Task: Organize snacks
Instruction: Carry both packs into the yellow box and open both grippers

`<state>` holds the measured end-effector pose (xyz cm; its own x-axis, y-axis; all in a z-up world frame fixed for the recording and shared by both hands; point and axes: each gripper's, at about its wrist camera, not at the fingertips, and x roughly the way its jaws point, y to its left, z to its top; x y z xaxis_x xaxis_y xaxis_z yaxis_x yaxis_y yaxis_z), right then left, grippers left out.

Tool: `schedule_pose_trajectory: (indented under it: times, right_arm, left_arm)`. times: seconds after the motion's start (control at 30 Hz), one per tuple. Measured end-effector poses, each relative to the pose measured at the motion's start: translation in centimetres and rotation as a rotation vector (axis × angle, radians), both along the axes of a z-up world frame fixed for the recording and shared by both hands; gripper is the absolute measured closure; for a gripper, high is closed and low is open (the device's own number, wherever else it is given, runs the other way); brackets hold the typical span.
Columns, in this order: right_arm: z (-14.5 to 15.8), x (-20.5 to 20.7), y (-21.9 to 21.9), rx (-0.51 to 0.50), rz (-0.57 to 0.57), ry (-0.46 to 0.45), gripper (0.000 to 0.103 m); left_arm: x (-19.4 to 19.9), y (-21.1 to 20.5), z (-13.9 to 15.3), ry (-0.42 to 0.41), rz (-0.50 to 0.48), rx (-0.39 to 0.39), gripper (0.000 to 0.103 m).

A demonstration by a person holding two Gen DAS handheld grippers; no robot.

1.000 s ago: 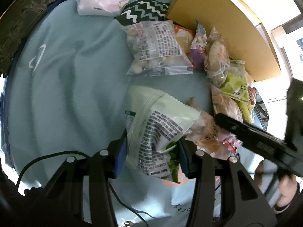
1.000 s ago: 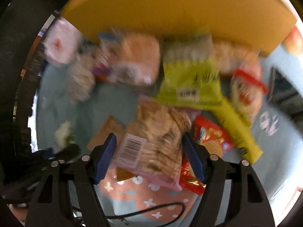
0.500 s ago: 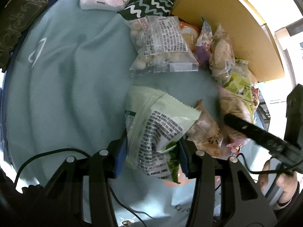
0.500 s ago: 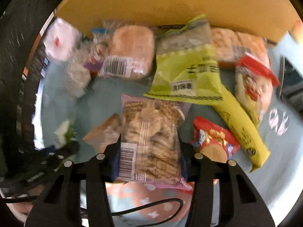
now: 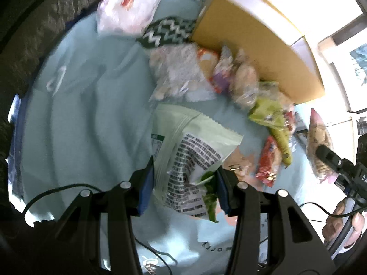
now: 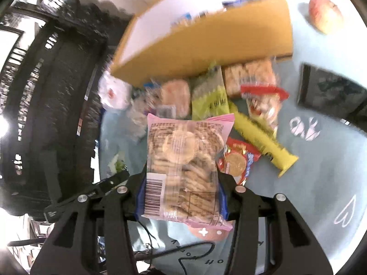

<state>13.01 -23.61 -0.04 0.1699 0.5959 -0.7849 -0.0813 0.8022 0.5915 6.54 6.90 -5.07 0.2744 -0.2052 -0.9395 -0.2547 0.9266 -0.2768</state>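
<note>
Two packets are up off the blue cloth [image 5: 75, 119]: your left hand-held gripper [image 5: 183, 178] pinches the pale green snack bag [image 5: 190, 146], your right hand-held gripper [image 6: 181, 197] clamps the pink cookie packet [image 6: 183, 160]. Keep both squeezes firm, clear the loose pile, and aim over the cardboard box [image 6: 206, 43] rim before releasing

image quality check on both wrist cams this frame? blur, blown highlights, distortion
Left wrist: motion blur smears the snack pile, while the held pale green bag stays sharp; window corner top right is blown out. Right wrist: the cardboard box and dark carved furniture at left are streaked, but the held pink cracker bag is crisp. Both views: strong fisheye bending and dark vignetted corners.
</note>
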Motion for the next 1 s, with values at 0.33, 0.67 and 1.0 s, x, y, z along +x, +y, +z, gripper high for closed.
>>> schedule_pose_trajectory:
  times: [0.33, 0.67, 1.0]
  right_arm:
    - [7.2, 2.1, -2.5, 0.013, -0.074, -0.261, 0.054]
    - [8.9, 4.7, -2.8, -0.167, -0.156, -0.497, 0.054]
    - [7.8, 9.5, -1.1, -0.338, -0.121, -0.641, 0.054]
  left_arm:
    - [3.8, -2.1, 7.8, -0.21, -0.055, -0.006, 0.056]
    - [11.0, -6.3, 10.2, -0.312, -0.067, -0.029, 0.056]
    - [17.3, -8.4, 8.7, -0.339, -0.063, 0.035, 0.055]
